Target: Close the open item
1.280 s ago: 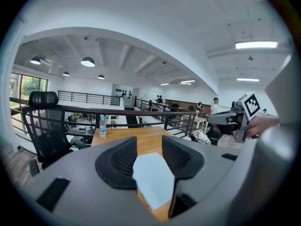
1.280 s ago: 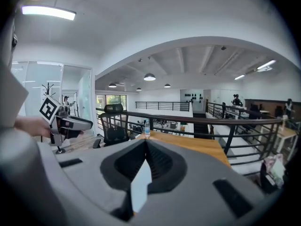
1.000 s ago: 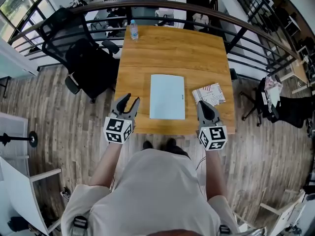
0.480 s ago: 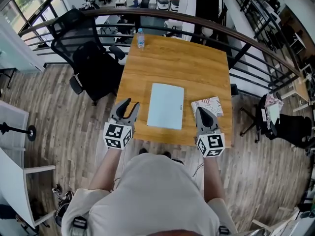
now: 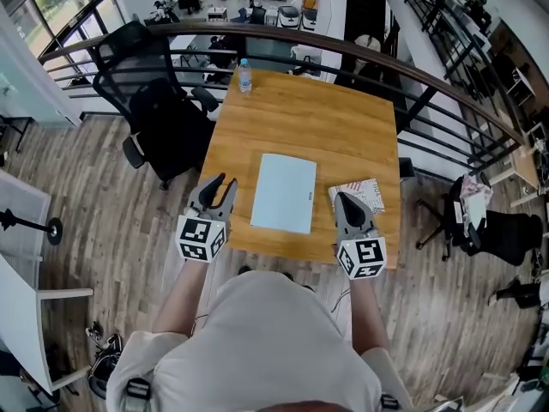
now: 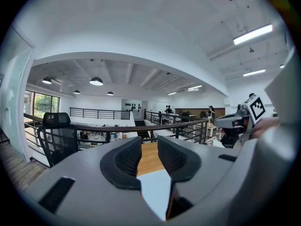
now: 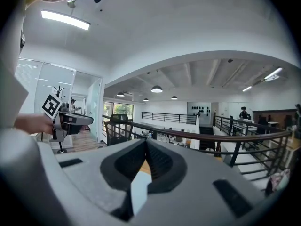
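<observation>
Wooden table [image 5: 343, 118], closed laptop [image 5: 284, 192], long axis front-to-back

A wooden table [image 5: 326, 136] stands on plank flooring. At its far left corner stands a clear water bottle [image 5: 245, 76]. A red-and-white printed booklet [image 5: 357, 194] lies near its near right corner. A black office chair [image 5: 154, 101] sits just left of the table, and a curved dark railing [image 5: 360, 51] runs behind it.

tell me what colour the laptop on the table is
Pale blue-white, plain with no pattern. The laptop shows best in the head view.
</observation>
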Demonstrator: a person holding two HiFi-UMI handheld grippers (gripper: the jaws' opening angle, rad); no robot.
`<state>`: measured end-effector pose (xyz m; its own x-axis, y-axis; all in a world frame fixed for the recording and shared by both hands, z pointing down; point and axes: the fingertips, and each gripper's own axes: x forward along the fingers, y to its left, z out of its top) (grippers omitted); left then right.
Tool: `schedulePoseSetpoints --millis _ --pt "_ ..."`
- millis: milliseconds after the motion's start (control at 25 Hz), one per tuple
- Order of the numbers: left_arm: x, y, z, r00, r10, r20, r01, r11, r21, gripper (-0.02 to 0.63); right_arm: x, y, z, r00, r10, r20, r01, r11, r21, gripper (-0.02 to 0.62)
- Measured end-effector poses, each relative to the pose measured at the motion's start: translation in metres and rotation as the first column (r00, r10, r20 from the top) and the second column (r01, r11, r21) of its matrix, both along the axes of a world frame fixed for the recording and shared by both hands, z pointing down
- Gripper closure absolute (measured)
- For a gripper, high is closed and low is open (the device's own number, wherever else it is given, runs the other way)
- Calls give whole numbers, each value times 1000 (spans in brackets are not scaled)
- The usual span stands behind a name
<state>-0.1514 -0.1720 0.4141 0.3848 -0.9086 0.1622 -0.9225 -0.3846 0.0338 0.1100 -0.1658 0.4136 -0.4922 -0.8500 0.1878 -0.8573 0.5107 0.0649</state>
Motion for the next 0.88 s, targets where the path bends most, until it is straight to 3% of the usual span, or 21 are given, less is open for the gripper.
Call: schedulePoseSetpoints --millis 880 --pt "17 0 -3 1000 -10 -12 10 1000 -4 611 28 -3 2 998 26 53 -25 1000 -13 592"
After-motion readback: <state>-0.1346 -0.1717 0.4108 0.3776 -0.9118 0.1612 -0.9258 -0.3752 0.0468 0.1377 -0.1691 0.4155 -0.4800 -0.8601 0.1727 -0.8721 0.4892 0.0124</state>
